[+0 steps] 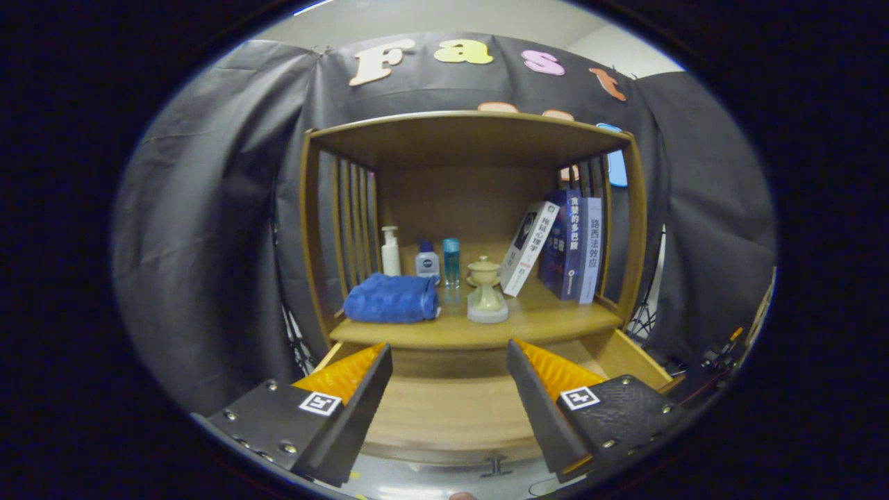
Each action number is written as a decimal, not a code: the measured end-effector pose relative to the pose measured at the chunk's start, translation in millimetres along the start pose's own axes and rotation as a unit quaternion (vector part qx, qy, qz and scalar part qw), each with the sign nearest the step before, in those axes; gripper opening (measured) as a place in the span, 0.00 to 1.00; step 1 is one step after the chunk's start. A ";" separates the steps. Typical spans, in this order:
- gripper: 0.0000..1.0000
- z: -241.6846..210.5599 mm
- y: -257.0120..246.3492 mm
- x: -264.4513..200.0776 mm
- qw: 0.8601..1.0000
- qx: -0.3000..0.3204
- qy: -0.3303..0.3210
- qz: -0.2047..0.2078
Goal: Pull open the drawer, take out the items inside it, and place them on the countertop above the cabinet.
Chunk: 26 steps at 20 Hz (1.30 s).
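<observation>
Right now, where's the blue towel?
In the gripper view, the blue towel lies folded on the countertop, left side, in front of the bottles and left of the stone jar, beyond the open gripper.

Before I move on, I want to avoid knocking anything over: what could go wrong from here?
1. The open gripper holds nothing and hangs over the pulled-out drawer; its visible floor looks bare, so reaching in may find nothing.
2. The countertop is crowded: the blue towel and the pale ceramic jar sit near its front edge, where a careless pass could tip the jar.
3. The white book leans and might slide if bumped.
</observation>
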<state>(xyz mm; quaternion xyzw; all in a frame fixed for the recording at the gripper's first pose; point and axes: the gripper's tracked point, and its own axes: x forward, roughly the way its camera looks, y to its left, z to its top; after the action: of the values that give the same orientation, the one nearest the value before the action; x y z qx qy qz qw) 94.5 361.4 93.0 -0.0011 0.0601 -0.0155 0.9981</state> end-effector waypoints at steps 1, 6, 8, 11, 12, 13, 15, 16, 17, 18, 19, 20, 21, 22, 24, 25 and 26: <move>0.99 -7.2 -3.6 -7.8 1.000 -0.001 -0.005 -0.006; 0.99 -38.2 -15.1 -37.8 1.000 0.008 -0.023 -0.005; 0.99 -53.3 -29.3 -45.2 1.000 -0.005 -0.019 -0.011; 0.99 -71.2 -46.8 -49.1 0.999 0.004 -0.027 -0.022; 0.99 -78.2 -51.2 -49.2 0.999 0.007 -0.025 -0.024; 0.99 -86.5 -53.3 -47.9 0.999 0.009 -0.022 -0.024; 0.99 -100.1 -59.0 -48.1 0.999 0.009 -0.023 -0.025; 0.99 -103.7 -58.9 -49.4 0.999 0.007 -0.029 -0.021; 0.99 -109.1 -60.6 -48.9 0.999 0.001 -0.032 -0.021; 0.99 -115.5 -64.6 -48.7 0.999 -0.005 -0.029 -0.025; 0.99 -123.3 -66.8 -47.5 0.999 -0.005 -0.022 -0.026; 0.99 -129.5 -67.5 -46.2 1.000 0.000 -0.014 -0.025; 0.99 -134.4 -67.9 -43.3 1.000 0.007 -0.008 -0.024; 0.99 -139.5 -68.5 -40.9 1.000 0.012 -0.002 -0.023; 0.99 -146.8 -66.6 -36.9 1.000 0.017 0.007 -0.016; 0.99 -148.7 -62.1 -35.0 1.000 0.016 0.007 -0.008; 0.99 -151.2 -61.3 -32.3 1.000 0.009 0.008 -0.006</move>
<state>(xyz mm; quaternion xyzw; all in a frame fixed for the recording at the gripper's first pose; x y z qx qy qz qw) 42.4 301.1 -52.9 0.0075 0.0678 -0.0215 0.9974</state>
